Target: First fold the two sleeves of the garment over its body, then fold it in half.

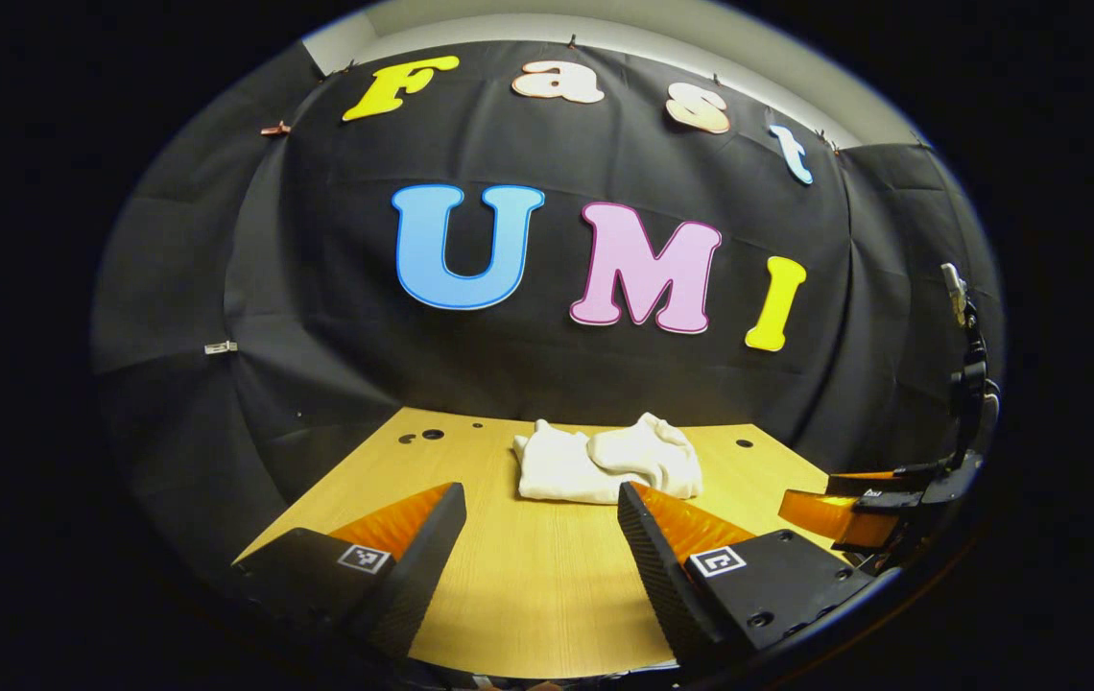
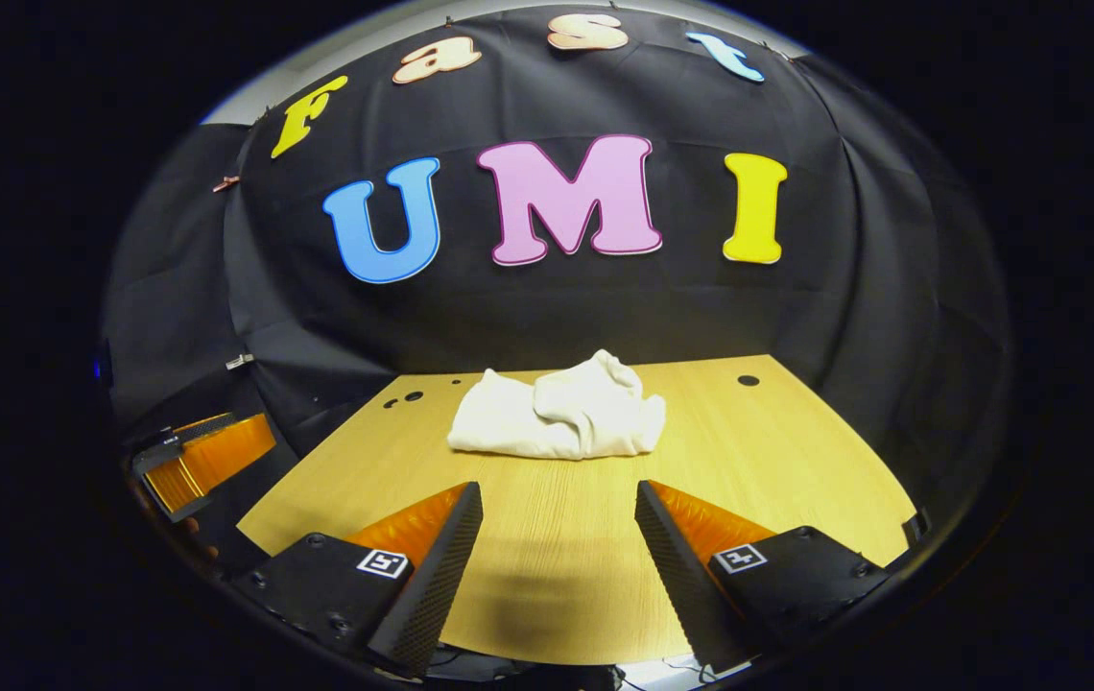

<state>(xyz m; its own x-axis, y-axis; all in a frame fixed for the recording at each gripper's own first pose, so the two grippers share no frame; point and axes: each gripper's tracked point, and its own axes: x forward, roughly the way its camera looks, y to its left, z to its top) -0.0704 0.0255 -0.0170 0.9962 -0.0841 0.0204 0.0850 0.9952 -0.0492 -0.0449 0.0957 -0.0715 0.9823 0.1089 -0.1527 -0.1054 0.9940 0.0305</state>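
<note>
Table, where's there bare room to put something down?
The table is bare between the white garment and the near edge, under both open claws, left claw and right claw. Strips on either side of the garment are bare too. The crowded spot is the back centre, where the garment lies bunched.

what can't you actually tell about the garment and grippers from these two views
- Garment: it lies bunched on the table; its own folds hide the sleeves in both views, so whether they are folded can't be told.
- Garment's near right corner, left gripper view: covered by a finger of the left gripper.
- Right gripper, left gripper view: cut off by the image edge, jaws unclear there.
</note>
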